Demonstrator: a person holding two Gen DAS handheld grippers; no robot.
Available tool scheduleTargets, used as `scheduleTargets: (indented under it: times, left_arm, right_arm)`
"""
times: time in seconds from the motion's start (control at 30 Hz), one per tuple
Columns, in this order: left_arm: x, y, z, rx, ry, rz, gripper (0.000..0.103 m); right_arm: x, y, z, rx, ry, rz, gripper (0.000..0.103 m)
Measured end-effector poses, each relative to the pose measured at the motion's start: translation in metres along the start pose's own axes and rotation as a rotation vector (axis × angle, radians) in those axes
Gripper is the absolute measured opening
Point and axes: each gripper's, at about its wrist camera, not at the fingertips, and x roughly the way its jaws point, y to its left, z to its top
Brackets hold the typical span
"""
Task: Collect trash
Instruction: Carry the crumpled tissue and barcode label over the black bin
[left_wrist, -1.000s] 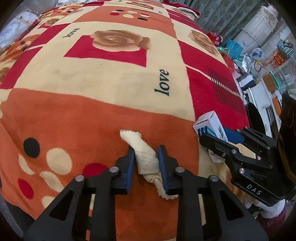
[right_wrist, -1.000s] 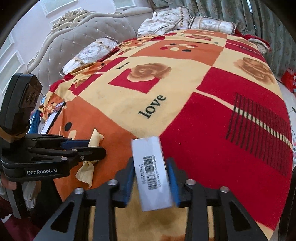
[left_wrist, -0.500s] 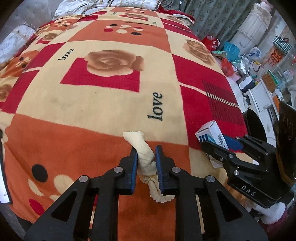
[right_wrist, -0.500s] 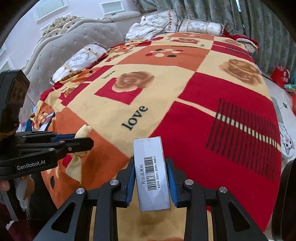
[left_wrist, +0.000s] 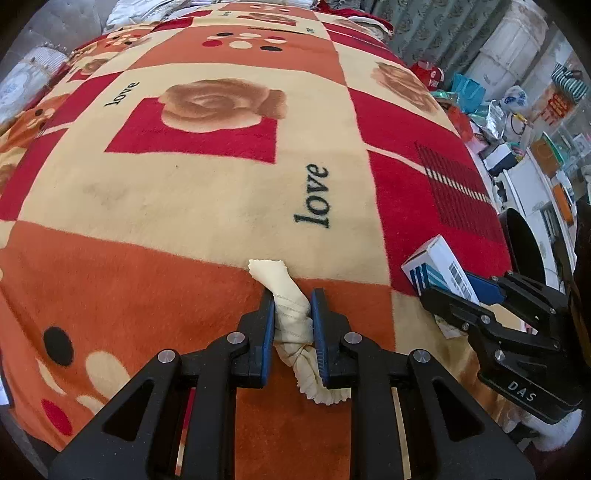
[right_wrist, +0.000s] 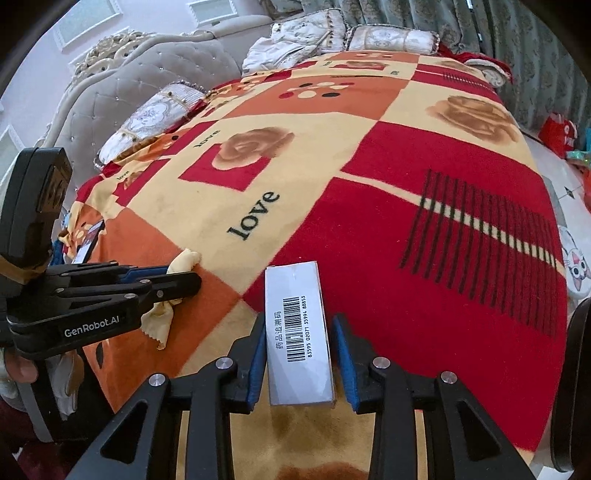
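While both hands hang over the near edge of the bed (left_wrist: 221, 192), each tool already has a piece of trash. On the left, the left tool (left_wrist: 292, 325) is clamped on a twisted cream cloth (left_wrist: 291, 314); the blue pads press into its middle, one frilled end pokes out ahead of the fingertips and the other droops back below them. Its long axis runs roughly along the fingers, so the cloth points away from the hand. From the right wrist view the cloth seems to hang clear of the blanket (right_wrist: 443, 221) and not lie on it.

Further right, the right tool (right_wrist: 298, 354) grips a small white carton (right_wrist: 298, 332) with a barcode on its upper face. The pads hold its two long sides, and the carton's long axis also lies along the fingers, its far end jutting out past the tips above the blanket. In the left wrist view the same carton shows a blue-striped face.

The two tools are side by side and near each other, with nothing loose visible on the blanket between them. My reading is that picking is done for these two items and the coming move is to carry them to a bin. No bin can be clearly identified in either view, so which hand is nearer to it cannot be told.
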Motion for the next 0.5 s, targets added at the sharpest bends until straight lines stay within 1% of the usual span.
scheduleTargets:
  times: [0.13,0.33,0.5]
  left_arm:
    - [-0.008,0.000,0.006,-0.013,-0.005,-0.052,0.016]
    - [-0.027,-0.020,0.019,0.024,-0.052,-0.078,0.016]
    - [-0.029,-0.048,0.029,0.077,-0.067,-0.079,0.016]
  right_arm:
    - [-0.010,-0.001,0.003,-0.002,-0.041,0.000,0.030]
    - [-0.036,-0.015,0.008,0.022,-0.096,-0.020,0.030]
    - [-0.061,-0.030,0.009,0.048,-0.144,-0.050,0.030]
